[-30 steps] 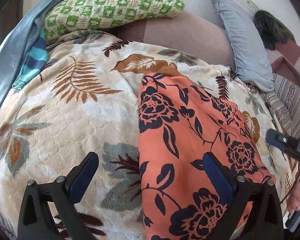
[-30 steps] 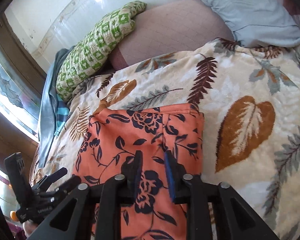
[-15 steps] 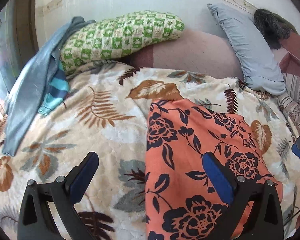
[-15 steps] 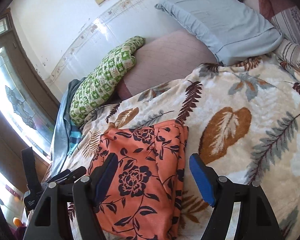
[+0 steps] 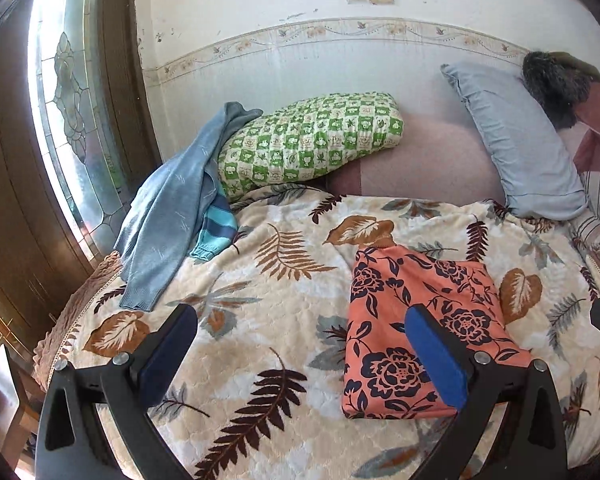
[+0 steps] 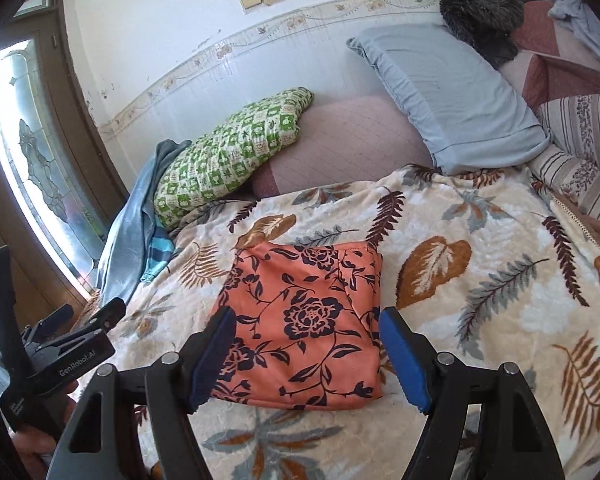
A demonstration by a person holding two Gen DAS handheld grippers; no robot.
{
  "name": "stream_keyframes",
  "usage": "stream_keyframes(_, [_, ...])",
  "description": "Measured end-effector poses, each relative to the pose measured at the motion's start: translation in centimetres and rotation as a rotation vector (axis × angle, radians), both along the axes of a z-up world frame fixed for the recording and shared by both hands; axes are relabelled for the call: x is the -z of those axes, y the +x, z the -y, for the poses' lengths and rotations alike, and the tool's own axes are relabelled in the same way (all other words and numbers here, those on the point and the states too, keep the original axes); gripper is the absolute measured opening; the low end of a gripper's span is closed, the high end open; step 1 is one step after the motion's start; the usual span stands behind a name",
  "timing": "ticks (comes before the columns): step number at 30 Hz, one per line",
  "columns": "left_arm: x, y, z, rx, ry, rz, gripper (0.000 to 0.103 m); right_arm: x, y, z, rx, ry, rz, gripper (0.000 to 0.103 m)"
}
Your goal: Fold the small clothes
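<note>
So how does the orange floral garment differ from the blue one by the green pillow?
The orange floral garment lies flat as a neat folded rectangle; the blue garment is loose and rumpled. The orange floral garment sits mid-blanket; the blue garment drapes at the bed's edge, against the green pillow. Both rest on the leaf-print blanket, untouched.
</note>
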State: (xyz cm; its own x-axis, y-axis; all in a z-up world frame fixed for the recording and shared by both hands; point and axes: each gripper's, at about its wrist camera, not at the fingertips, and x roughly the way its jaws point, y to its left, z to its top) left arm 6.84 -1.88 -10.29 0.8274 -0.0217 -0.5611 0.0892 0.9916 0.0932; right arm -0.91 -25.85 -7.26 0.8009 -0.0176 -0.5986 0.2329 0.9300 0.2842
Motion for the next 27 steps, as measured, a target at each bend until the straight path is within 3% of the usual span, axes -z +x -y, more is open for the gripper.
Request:
stream_keyframes(5, [-3.1,-3.1,-1.3,0.021,-0.041,0.047,0.103,-3.2,-2.6,-2.5,-0.003,-0.068,0.031,0.077])
stream_keyframes(12, [-5.8,-5.8,-2.4,0.035,-0.061,0.090,0.103,-5.0,-5.2,-4.0,-0.021,-0.071,0.059,0.077])
stream_keyframes(22, [-6.8,-7.0,-2.4,0.077,-0.117,0.068,0.103,-5.8,-7.0,-4.2,-0.029,-0.081,0.081,0.077])
stream_keyframes(27, [-6.3,-6.4,-2.8,0.121,-0.191,0.038,0.103,-5.2,-6.6,-3.7,-0.027,-0.061,0.070,0.077])
